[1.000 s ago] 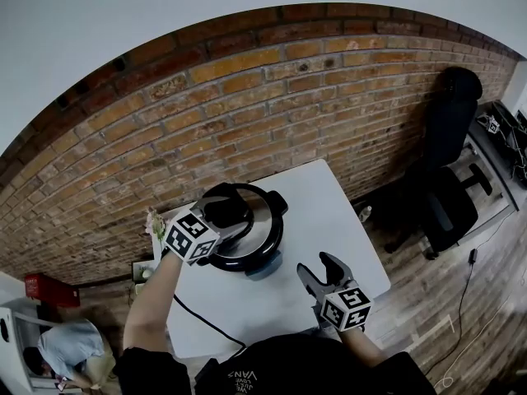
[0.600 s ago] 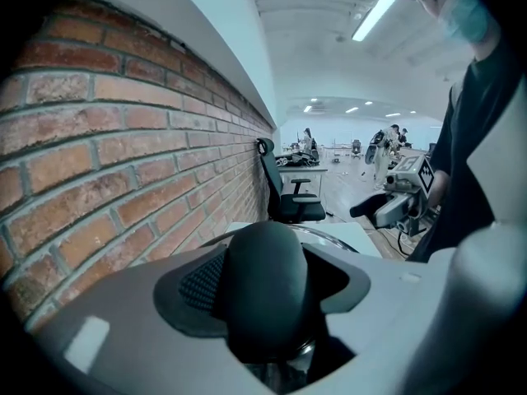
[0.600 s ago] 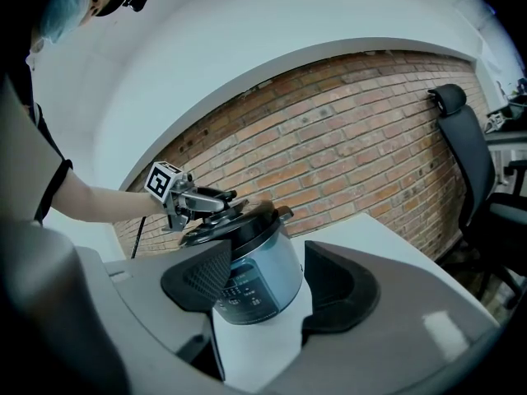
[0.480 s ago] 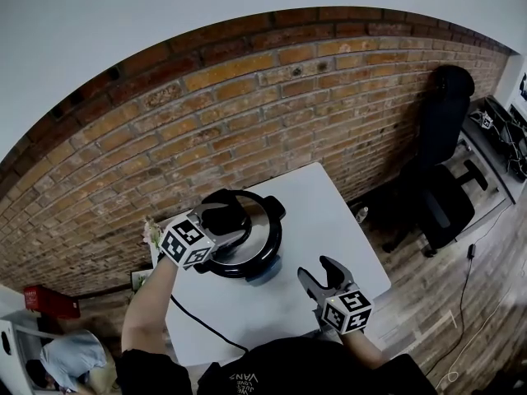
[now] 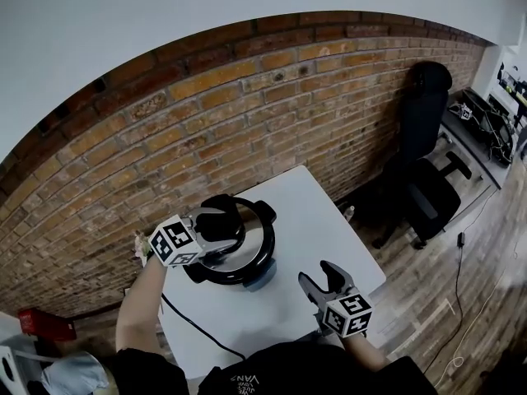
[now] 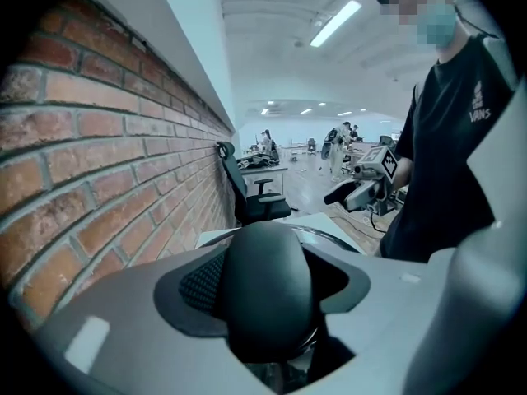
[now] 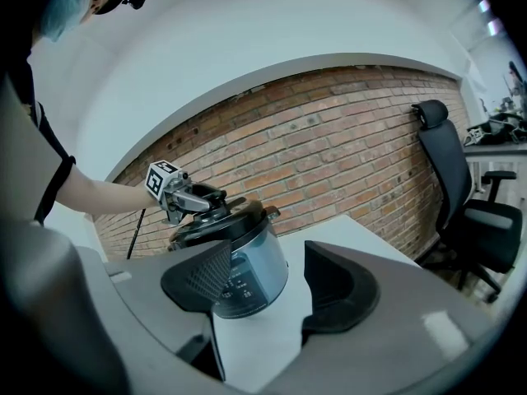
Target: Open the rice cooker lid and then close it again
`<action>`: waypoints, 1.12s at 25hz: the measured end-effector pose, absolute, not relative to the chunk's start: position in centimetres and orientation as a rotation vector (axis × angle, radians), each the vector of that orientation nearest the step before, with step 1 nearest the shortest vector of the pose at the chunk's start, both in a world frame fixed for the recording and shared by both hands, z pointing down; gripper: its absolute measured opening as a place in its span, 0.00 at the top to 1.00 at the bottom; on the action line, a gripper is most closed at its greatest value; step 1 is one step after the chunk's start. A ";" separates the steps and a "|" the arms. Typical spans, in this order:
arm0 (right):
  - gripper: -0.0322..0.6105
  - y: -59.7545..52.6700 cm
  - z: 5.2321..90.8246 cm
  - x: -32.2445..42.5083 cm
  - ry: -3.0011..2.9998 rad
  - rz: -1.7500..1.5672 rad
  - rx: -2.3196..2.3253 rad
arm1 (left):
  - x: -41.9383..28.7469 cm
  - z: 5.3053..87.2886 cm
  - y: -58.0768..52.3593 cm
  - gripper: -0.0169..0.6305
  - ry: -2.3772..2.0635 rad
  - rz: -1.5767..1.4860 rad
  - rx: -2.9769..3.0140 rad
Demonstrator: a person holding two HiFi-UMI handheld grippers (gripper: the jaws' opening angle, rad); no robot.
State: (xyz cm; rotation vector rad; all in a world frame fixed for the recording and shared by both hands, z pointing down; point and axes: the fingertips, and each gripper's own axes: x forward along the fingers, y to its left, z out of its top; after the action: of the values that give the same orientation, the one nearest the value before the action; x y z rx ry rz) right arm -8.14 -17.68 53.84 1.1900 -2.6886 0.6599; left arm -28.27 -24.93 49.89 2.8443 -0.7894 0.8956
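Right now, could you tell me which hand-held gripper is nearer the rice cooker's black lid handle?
Left. The left hand-held gripper is shut on the black lid handle; the right hand-held gripper hangs open above the white table, apart from the rice cooker.

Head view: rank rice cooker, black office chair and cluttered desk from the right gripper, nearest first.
1. rice cooker, on the table, ahead-left of the right gripper.
2. black office chair, on the floor, right.
3. cluttered desk, beyond the chair, far right.
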 end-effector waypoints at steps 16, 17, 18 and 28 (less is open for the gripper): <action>0.53 -13.8 54.2 -8.9 -2.609 0.664 1.352 | -27.8 49.8 -24.4 0.55 -0.567 0.911 2.953; 0.53 -13.4 54.1 -8.9 -2.605 0.664 1.361 | -27.8 49.7 -24.4 0.55 -0.570 0.913 2.955; 0.53 -13.1 54.1 -9.0 -2.602 0.664 1.371 | -27.9 49.7 -24.4 0.55 -0.575 0.914 2.956; 0.53 -10.2 53.3 -9.2 -2.589 0.659 1.440 | -28.5 46.0 -23.9 0.55 -0.726 0.796 3.015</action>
State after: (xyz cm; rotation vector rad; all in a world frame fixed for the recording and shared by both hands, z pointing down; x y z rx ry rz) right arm -9.17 -10.24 53.30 1.4405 -2.5892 0.6593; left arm -28.46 -23.91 45.95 3.0148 -0.7261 0.7960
